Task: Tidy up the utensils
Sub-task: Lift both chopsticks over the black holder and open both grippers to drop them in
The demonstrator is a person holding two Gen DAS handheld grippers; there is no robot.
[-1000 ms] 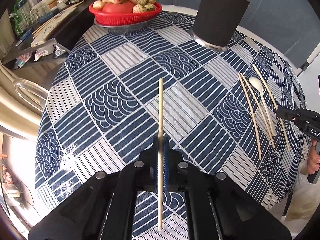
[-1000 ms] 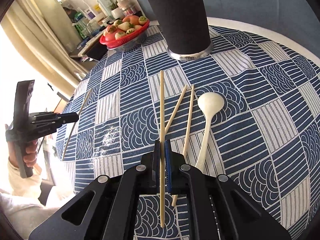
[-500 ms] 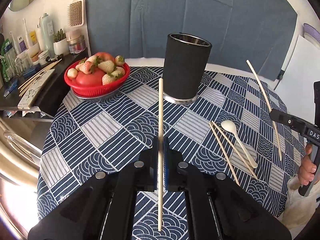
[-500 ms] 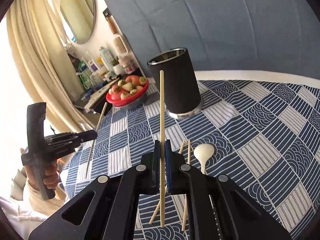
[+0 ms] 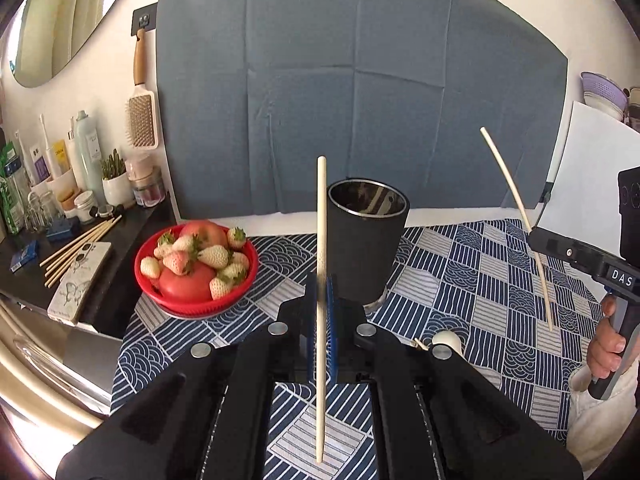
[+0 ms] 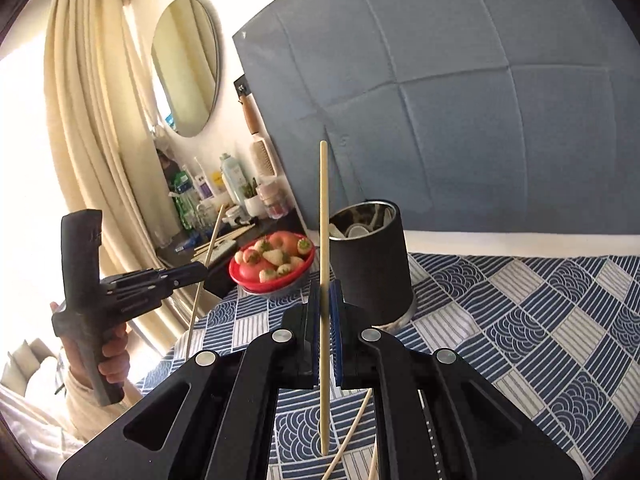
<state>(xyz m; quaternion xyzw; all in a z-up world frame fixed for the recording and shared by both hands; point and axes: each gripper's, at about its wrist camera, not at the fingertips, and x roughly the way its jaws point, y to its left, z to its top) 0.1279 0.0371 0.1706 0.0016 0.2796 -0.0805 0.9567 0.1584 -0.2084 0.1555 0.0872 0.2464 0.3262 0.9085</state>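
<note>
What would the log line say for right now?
left gripper: shut on chopstick | right gripper: shut on another chopstick | both off table | cup: upright

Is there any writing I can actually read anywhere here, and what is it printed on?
"DAS": white letters on the black body of the right gripper, cut off at the picture's edge, so the word may run on.
Labels on the bottles and packets on the side shelf: too small and blurred to read.
Nothing readable on the black utensil holder or the tablecloth.
</note>
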